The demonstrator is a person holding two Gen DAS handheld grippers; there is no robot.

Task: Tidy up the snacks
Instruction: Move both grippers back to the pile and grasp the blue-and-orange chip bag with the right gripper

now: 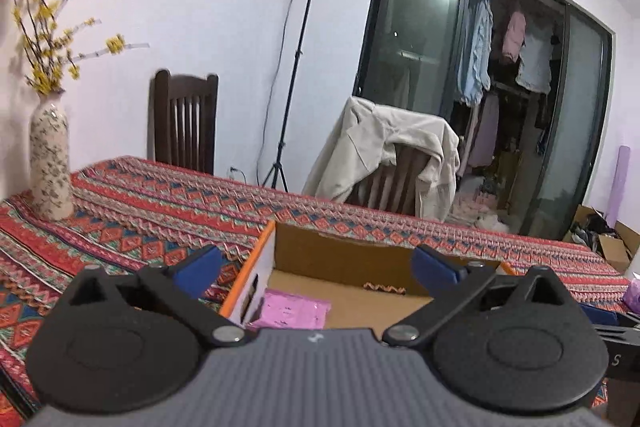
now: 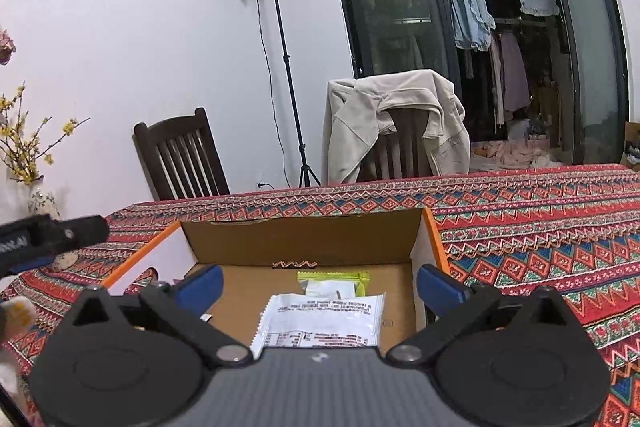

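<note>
An open cardboard box (image 1: 340,257) with an orange rim sits on the patterned tablecloth, seen also in the right wrist view as the box (image 2: 304,241). A pink snack packet (image 1: 294,313) lies on its floor at the left. My left gripper (image 1: 320,265) hangs open above the box's left part, nothing between its blue pads. A white snack packet (image 2: 320,321) and a yellow-green one (image 2: 334,281) behind it lie in the box. Above them my right gripper (image 2: 320,285) stands wide open and empty.
A flowered vase (image 1: 50,161) with yellow blossoms stands at the table's far left. Two dark chairs (image 2: 182,157) sit behind the table, one draped with a beige jacket (image 2: 394,123). A light stand (image 2: 280,59) rises by the wall. A purple packet (image 1: 633,291) lies at the right.
</note>
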